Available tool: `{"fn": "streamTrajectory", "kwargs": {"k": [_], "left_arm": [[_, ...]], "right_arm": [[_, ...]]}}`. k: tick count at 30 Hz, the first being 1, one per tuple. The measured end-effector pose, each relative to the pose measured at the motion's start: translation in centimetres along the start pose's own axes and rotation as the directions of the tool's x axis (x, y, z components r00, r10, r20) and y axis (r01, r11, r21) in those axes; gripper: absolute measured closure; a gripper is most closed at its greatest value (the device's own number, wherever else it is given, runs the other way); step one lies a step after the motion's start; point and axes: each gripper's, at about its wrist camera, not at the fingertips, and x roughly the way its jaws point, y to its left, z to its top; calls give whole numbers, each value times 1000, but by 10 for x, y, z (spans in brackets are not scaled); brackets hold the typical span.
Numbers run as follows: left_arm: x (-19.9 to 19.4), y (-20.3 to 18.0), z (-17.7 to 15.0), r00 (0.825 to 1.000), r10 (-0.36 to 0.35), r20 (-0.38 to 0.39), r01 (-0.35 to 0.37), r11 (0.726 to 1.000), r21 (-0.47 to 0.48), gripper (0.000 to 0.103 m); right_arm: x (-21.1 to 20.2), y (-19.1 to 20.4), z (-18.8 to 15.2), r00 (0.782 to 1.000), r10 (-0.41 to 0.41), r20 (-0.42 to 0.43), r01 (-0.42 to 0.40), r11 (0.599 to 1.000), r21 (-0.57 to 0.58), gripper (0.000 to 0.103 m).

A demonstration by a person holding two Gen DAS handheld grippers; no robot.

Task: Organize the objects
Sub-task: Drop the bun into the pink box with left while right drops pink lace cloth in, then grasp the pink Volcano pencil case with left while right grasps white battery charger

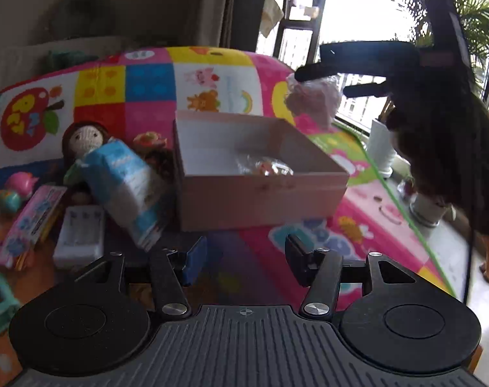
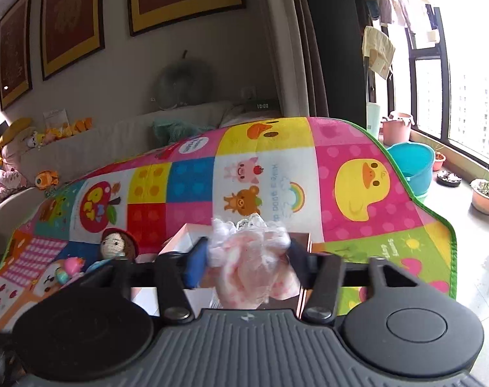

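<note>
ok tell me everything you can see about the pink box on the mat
The pink box is a shallow, lidless rectangular carton, apparently cardboard, pale pink outside and white inside. It sits flat on the colourful play mat, one corner turned toward the left wrist camera. Inside lies one small clear-wrapped item with orange in it. A blue-and-white packet lies close against its left wall. The right hand-held gripper hangs above its far right corner with a pink-and-white frilly bundle between open jaws.

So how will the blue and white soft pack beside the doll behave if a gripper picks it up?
The blue and white soft pack looks squashy: its wrapper is wrinkled, so pads would probably sink in. It seems light for its bulk. It leans on the doll, so lifting it may shift her.
</note>
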Motion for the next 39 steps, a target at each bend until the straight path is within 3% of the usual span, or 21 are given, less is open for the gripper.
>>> {"fn": "streamTrajectory", "kwargs": {"k": [1,5,7,10,13,16,21,28,31,32,34,39], "left_arm": [[-8,6,-9,1000,18,-6,-18,1000,1,45],[-50,42,-31,990,136,24,-134,990,-53,44],[-70,64,-36,966,251,59,-244,965,-99,44],[-90,92,-38,911,401,94,-383,909,-167,45],[-90,116,-38,896,441,54,-420,879,-226,45],[-85,132,-34,904,426,37,-403,878,-259,45],[-48,149,-3,951,307,33,-296,936,-190,45],[33,173,26,949,292,-117,-306,942,-135,43],[49,181,25,948,285,-144,-307,936,-170,54],[49,182,25,948,286,-140,-309,933,-186,54],[42,185,23,953,265,-146,-293,927,-233,55],[5,183,5,963,224,-147,-258,923,-286,55]], "right_arm": [[15,2,4,999,-46,-4,46,999,-2,0],[41,11,-2,994,-98,-44,96,994,-45,0],[35,18,-11,997,-61,-55,58,997,-46,0],[24,38,-24,998,-3,-70,-2,997,-80,0],[16,65,-34,996,37,-86,-49,989,-143,0],[9,93,-40,990,96,-107,-115,976,-186,0],[-7,135,-55,968,197,-153,-231,941,-246,0],[-25,164,-89,934,262,-243,-329,895,-300,0],[-19,168,-100,914,284,-289,-359,898,-256,0],[-14,172,-104,910,287,-298,-364,898,-246,2],[-5,182,-110,909,281,-309,-363,898,-249,16],[21,205,-109,906,296,-303,-369,903,-219,22]]}}
